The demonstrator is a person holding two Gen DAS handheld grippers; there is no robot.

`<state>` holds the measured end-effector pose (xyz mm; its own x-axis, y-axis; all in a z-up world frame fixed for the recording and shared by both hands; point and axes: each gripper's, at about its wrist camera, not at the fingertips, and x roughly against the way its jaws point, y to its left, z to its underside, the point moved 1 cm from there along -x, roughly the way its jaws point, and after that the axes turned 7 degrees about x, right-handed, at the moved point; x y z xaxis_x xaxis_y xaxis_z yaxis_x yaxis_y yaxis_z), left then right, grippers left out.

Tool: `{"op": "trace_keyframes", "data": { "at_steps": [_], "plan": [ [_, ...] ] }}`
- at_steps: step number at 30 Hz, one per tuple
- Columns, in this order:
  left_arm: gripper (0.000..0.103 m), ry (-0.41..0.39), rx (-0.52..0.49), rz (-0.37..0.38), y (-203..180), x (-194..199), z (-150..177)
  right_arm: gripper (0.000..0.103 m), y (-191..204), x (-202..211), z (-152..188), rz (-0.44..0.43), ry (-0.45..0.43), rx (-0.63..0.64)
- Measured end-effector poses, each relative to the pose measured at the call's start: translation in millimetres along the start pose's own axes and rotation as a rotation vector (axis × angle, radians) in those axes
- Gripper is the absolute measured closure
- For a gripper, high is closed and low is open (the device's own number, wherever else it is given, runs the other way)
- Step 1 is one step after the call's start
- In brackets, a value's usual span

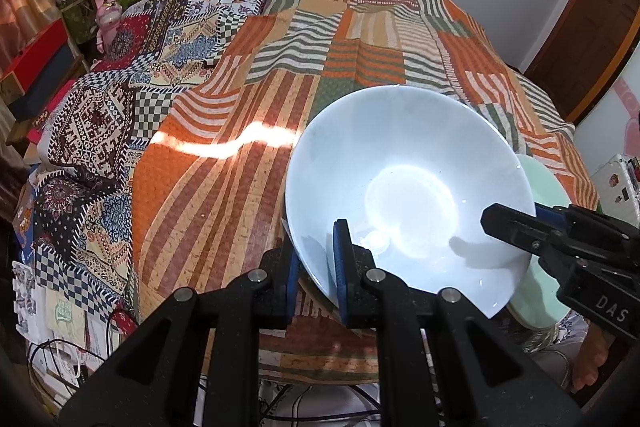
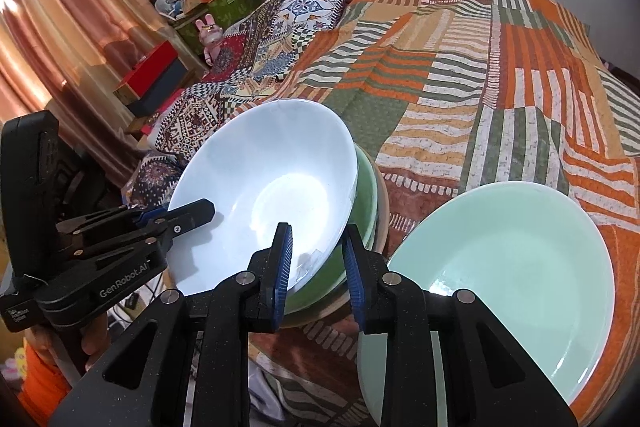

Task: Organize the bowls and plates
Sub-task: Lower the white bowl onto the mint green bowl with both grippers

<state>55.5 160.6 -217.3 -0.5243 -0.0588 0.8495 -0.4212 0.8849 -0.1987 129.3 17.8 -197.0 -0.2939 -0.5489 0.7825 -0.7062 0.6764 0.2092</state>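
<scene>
1. White bowl (image 2: 264, 187) sat tilted atop the green bowl (image 2: 366, 195) on the bed (image 2: 500, 87).
2. Left gripper (image 1: 316, 267) pinched its near rim.
3. Right gripper (image 2: 318, 263) straddled both bowls' rims, jaws apart, beside the mint plate (image 2: 512, 267).

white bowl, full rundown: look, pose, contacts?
The white bowl is wide, flared and glossy, ceramic by its look, empty, with a glare spot in its well. It sits tilted atop a green bowl, itself in a stack near the bed's edge. The left gripper is closed on its near rim, one pad inside, one outside. The right gripper straddles the opposite rim with a visible gap, also spanning the green bowl's rim. A mint plate lies beside it.
</scene>
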Motion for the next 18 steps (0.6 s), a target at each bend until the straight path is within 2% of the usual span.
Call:
{"op": "trace_keyframes", "data": {
  "at_steps": [18],
  "plan": [
    [0.085,-0.015,-0.014,-0.003,1.2,-4.7,6.2,0.077,4.5,-5.0,-3.2,0.027,0.017,0.050]
  ]
}}
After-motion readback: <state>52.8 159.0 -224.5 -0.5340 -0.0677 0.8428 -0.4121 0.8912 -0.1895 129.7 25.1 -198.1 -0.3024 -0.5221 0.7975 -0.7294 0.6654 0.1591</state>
